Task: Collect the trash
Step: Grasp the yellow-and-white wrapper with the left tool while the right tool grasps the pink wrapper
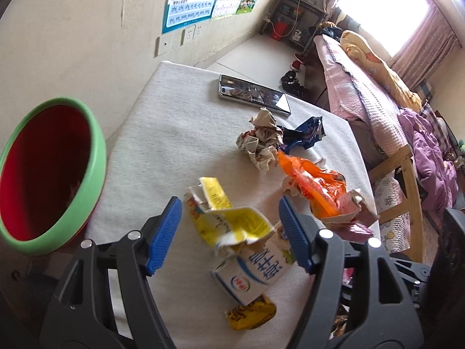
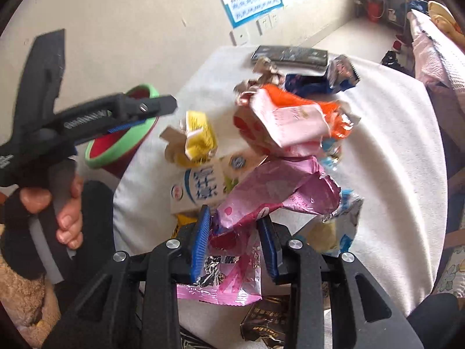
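Pink wrapper (image 2: pixel 261 200) pinched in right hand-held gripper (image 2: pixel 236 241); left hand-held gripper (image 1: pixel 229 232) spread wide over milk carton (image 1: pixel 255 264), not gripping.

Window (image 1: pixel 380 11) glare blown out; fisheye edges warped, slight blur.

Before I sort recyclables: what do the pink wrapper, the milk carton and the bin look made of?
Pink wrapper: thin glossy plastic film, apparently foil-lined; silver shows inside its torn end. Milk carton: printed coated paperboard, going by its torn, creased flaps. Bin: probably moulded plastic, with a smooth green rim and red inside.
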Demonstrator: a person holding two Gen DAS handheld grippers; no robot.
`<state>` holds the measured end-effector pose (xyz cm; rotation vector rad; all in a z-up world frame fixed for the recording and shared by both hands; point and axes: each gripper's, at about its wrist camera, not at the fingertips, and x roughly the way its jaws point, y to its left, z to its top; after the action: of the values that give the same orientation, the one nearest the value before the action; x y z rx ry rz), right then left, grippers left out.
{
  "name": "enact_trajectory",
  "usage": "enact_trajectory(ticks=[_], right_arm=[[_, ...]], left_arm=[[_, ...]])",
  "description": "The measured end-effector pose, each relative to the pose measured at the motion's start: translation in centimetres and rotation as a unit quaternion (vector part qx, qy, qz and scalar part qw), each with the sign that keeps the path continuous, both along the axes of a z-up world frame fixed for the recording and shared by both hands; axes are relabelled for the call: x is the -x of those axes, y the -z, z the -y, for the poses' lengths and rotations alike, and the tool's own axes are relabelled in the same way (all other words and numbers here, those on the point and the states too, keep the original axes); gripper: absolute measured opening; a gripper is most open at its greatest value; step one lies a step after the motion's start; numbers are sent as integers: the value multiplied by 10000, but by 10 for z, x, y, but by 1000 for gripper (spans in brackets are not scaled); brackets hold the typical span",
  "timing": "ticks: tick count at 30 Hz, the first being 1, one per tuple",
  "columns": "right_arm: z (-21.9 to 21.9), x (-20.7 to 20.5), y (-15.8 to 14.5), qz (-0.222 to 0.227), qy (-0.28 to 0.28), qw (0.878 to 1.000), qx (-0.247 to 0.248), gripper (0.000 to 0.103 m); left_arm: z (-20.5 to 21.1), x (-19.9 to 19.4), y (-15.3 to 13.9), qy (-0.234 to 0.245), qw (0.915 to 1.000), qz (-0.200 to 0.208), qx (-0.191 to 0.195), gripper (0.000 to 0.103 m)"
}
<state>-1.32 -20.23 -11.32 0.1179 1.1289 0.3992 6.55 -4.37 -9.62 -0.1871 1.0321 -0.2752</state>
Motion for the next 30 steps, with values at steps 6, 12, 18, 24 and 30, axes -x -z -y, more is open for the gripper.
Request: enact_trajectory(ticks=[6, 12, 18, 24, 30], right_arm=[[9, 2, -13, 152, 133, 9997, -152, 33], [17, 4, -29, 258, 125, 9992, -264, 33], [10, 2, -28, 194, 55, 9994, -296, 33], [6, 3, -25, 138, 23, 9995, -297, 33], [8, 2, -21, 111, 70, 9995, -303, 33]], left_arm=[[5, -20, 37, 31, 9979, -623, -191, 67], [-20, -10, 49, -225, 9964, -821, -50, 75], [-36, 1, 64, -312, 9931, -1115, 175, 75], [-18, 3, 67, -63, 9939, -1099, 107, 75], [-12, 8, 70, 72, 9939, -1096, 87, 55]])
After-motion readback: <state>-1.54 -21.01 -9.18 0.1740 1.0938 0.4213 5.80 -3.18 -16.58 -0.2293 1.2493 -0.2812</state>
